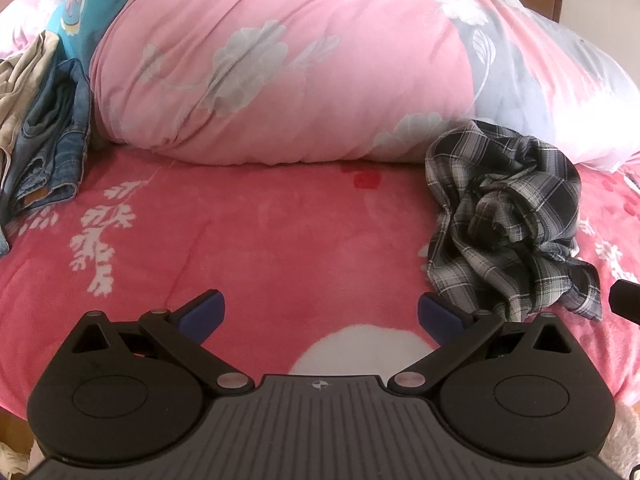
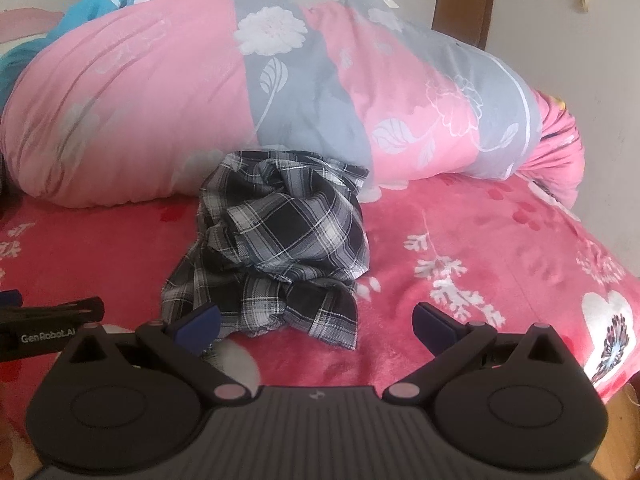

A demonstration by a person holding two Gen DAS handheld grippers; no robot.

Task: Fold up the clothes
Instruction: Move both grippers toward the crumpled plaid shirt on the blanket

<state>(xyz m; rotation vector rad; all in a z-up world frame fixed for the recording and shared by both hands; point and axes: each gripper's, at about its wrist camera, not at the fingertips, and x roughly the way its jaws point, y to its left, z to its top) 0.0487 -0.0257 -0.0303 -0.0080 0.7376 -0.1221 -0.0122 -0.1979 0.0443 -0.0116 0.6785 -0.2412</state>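
Bed (image 2: 460,240): shirt (image 2: 276,248) before right tool (image 2: 316,326).

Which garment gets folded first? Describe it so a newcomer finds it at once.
Start at the big rolled pink-and-grey floral quilt lying across the red blanket. Just in front of its grey band lies a crumpled plaid shirt. It is the only black-and-white checked fabric; the denim jeans by the quilt's other end are plain blue.

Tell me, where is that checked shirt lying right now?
The shirt lies crumpled on the red blanket, up against the rolled pink quilt. It sits ahead of the right gripper and off to the right of the left gripper.
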